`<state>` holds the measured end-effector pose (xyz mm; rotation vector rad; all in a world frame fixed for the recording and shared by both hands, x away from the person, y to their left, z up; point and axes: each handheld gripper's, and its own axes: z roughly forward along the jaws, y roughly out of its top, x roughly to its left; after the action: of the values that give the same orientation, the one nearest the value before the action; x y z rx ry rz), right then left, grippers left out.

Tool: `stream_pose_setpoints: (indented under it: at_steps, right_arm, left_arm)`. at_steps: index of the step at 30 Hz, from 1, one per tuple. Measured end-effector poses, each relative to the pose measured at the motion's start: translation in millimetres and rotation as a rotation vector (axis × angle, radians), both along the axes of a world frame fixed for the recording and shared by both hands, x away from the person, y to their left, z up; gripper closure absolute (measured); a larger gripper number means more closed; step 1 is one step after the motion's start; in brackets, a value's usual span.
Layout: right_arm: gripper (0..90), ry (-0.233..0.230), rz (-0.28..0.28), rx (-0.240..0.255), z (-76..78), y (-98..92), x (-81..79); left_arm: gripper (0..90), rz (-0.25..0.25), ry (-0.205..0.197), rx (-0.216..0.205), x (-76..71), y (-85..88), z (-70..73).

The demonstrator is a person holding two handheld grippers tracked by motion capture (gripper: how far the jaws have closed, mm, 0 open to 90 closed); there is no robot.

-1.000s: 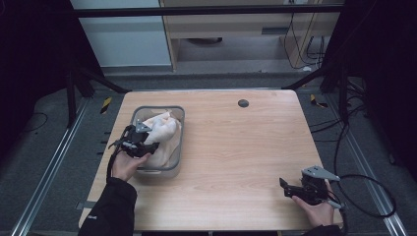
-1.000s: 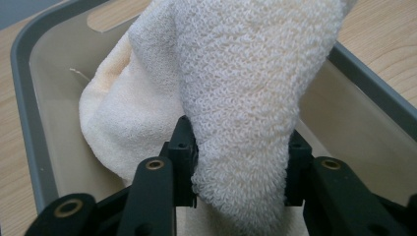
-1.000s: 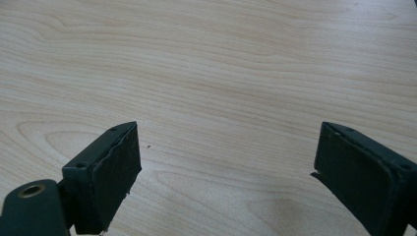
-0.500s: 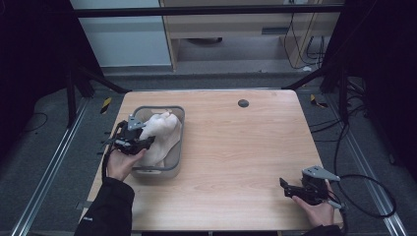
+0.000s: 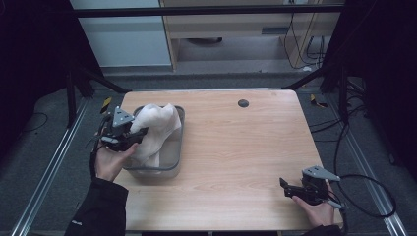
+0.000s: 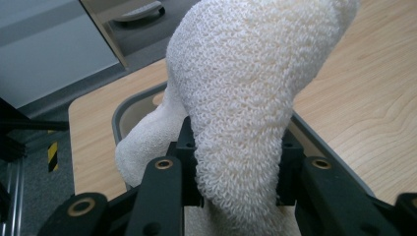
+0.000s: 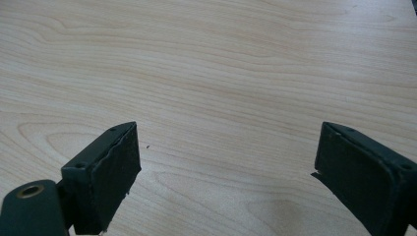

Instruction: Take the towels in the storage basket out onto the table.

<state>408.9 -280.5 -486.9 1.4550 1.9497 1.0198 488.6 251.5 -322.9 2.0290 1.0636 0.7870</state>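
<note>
Terry cloth bulges between the jaws of the left gripper (image 5: 140, 133), which is clamped on a cream-white looped-pile towel (image 5: 156, 129) at the left side of the pale wooden table (image 5: 236, 152). In the high view the towel rises out of a clear, round-cornered rectangular tray (image 5: 176, 153) and drapes down into it, its lower end lying on the tray floor while the pinched fold sits above the tray's left rim. The left gripper view shows the same grip close up: the towel (image 6: 246, 98) is squeezed between the two black jaws, a thick fold standing up above them and a second lobe hanging toward the grey tray rim (image 6: 129, 102) behind (the wood grain of the table runs off to the right). The person's left hand (image 5: 110, 161) holds that gripper from below, a dark sleeve behind it.

Well apart, near the table's front right corner, the right gripper (image 5: 285, 186) rests low over bare wood in the person's right hand (image 5: 319, 212). In the right gripper view its jaws stand wide apart with nothing between them. A small dark round disc (image 5: 243, 103) lies near the table's far edge.
</note>
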Motion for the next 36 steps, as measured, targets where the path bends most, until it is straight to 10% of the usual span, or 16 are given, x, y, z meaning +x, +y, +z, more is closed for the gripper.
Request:
stream_pose_setpoints:
  at_steps: [18, 36]
  right_arm:
    - [9.7, -0.004, -0.002, 0.001, 0.3, -0.3, 0.1]
    - [9.6, -0.005, -0.002, 0.001, 0.4, -0.3, -0.1]
  left_arm:
    - [65.1, -0.036, -0.078, -0.028, -13.4, -7.7, 41.1]
    - [65.0, -0.139, -0.074, -0.045, -27.6, -44.4, 58.0]
